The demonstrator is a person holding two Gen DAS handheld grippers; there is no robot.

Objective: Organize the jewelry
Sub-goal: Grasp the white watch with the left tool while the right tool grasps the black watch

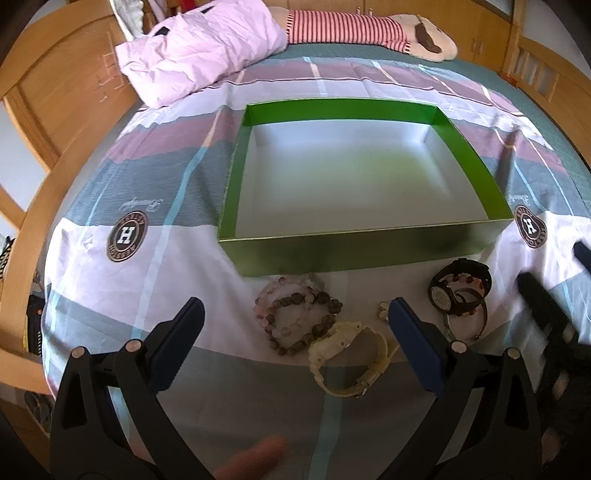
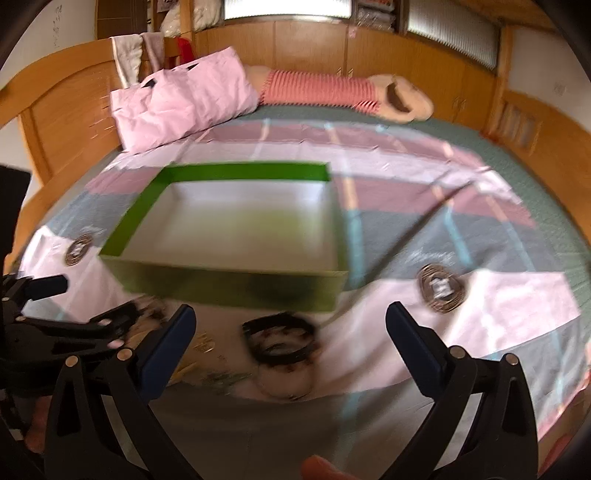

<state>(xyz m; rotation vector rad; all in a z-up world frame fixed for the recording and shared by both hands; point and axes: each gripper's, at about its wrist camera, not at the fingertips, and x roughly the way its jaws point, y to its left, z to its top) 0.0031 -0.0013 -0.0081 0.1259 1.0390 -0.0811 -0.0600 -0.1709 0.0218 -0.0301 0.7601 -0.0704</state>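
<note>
A shallow green box (image 1: 463, 155) with a silver inside lies open on the bed; it also shows in the right wrist view (image 2: 236, 288). In front of it lie beaded bracelets (image 1: 295, 317), a pale yellow watch (image 1: 351, 358), a black watch (image 1: 460, 288) with thin bangles, and a small earring (image 1: 383, 309). My left gripper (image 1: 295, 314) is open, its fingers either side of the bracelets and yellow watch, above them. My right gripper (image 2: 290, 321) is open above the blurred black watch (image 2: 279, 338). Both hold nothing.
The plaid bedsheet (image 1: 110, 295) covers the bed. A pink pillow (image 1: 199, 48) and a striped plush toy (image 1: 369, 29) lie at the far end. A wooden bed frame (image 1: 44, 110) rises on the left. The right gripper shows at the left view's right edge (image 1: 546, 306).
</note>
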